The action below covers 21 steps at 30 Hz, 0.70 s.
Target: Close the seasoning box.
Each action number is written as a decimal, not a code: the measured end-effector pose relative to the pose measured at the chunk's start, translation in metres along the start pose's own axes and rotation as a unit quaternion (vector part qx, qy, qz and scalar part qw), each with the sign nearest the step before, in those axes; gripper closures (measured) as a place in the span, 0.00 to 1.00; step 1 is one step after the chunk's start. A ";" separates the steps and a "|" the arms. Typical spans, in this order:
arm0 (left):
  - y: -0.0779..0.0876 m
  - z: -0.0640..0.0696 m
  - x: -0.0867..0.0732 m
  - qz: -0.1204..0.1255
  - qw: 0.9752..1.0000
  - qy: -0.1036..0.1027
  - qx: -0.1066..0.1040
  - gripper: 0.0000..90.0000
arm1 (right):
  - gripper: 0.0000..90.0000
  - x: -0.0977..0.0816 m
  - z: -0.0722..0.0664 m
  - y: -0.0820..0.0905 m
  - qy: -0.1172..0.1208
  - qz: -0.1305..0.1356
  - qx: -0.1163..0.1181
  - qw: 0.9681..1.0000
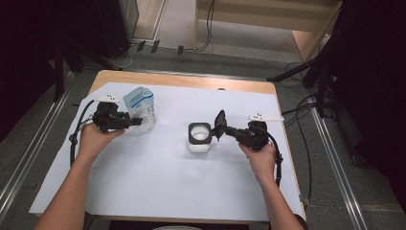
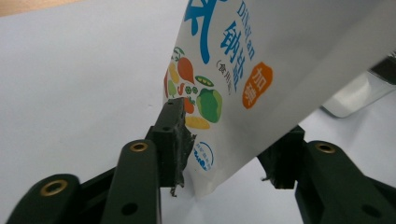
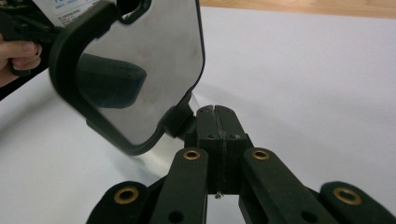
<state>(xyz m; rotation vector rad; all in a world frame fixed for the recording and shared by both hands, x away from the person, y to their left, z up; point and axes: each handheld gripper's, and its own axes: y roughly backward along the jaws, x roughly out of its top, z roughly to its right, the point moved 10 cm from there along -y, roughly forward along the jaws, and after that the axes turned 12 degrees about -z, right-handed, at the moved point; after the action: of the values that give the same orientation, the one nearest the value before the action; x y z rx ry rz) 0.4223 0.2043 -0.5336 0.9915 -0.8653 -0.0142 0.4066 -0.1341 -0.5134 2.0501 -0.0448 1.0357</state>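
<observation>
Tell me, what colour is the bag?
The bag is white with blue writing and colourful vegetable pictures, clearest in the left gripper view.

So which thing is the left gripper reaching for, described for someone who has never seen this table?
On the white sheet covering the table, look to the far left corner area, by the left gripper. The salt bag stands there: a white pouch with blue lettering and printed vegetables, unlike the black-rimmed container at mid-table.
</observation>
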 end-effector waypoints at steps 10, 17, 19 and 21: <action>0.002 0.006 -0.013 -0.030 1.000 -0.006 -0.001 0.49 | 1.00 0.023 0.002 0.003 0.000 0.007 0.011 1.000; 0.010 0.015 -0.023 -0.022 1.000 -0.004 -0.006 0.48 | 1.00 0.029 -0.001 -0.006 0.000 -0.004 0.020 1.000; 0.013 0.016 -0.025 -0.021 1.000 -0.009 0.000 0.48 | 1.00 0.029 -0.003 -0.008 0.000 -0.007 0.024 1.000; 0.015 0.018 -0.027 -0.018 1.000 -0.008 -0.007 0.47 | 1.00 0.030 -0.005 -0.010 0.002 -0.008 0.023 1.000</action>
<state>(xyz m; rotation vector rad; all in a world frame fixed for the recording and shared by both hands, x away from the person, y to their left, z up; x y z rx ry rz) 0.3867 0.2100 -0.5350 0.9942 -0.8608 -0.0590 0.4273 -0.1146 -0.4979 2.0873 -0.0015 1.0389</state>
